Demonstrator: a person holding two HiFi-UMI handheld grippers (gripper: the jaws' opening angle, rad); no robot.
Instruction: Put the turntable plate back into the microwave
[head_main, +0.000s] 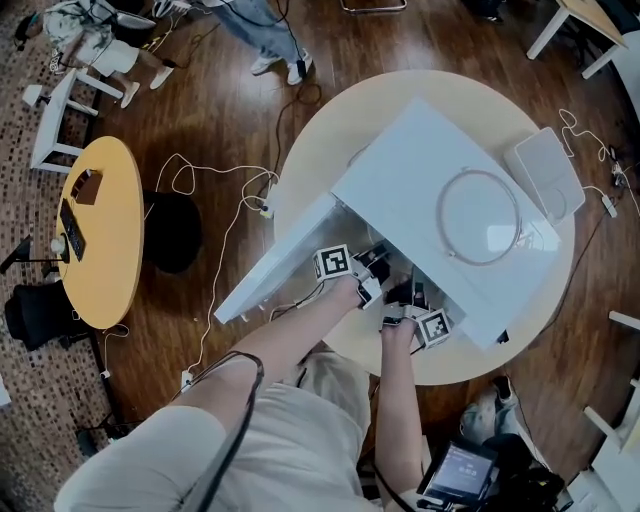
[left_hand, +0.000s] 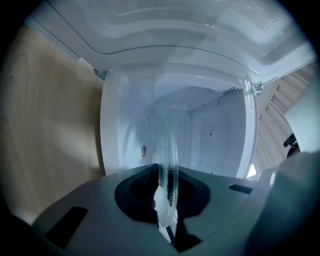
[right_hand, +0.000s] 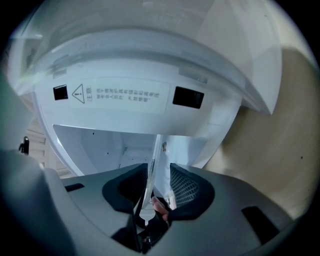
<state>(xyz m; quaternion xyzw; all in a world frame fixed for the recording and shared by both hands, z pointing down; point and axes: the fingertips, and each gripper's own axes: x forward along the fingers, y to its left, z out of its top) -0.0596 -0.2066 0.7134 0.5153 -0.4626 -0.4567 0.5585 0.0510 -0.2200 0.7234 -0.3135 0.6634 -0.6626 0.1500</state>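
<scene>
At the open mouth of the white microwave (head_main: 420, 180), at centre frame on the round table (head_main: 320, 120), we hold the glass turntable plate (left_hand: 167, 160) on edge, partway into the cavity. Our left gripper (left_hand: 166, 192) is clamped on the plate's rim, pads tight against the glass. Our right gripper (right_hand: 160, 187) straddles the same rim with its jaws apart, a clear gap showing beside the right pad. The door (head_main: 275, 265) hangs open toward lower left.

The head view looks steeply down on the microwave (head_main: 420, 190); both tool views (riding very close) face into its opening together.
</scene>
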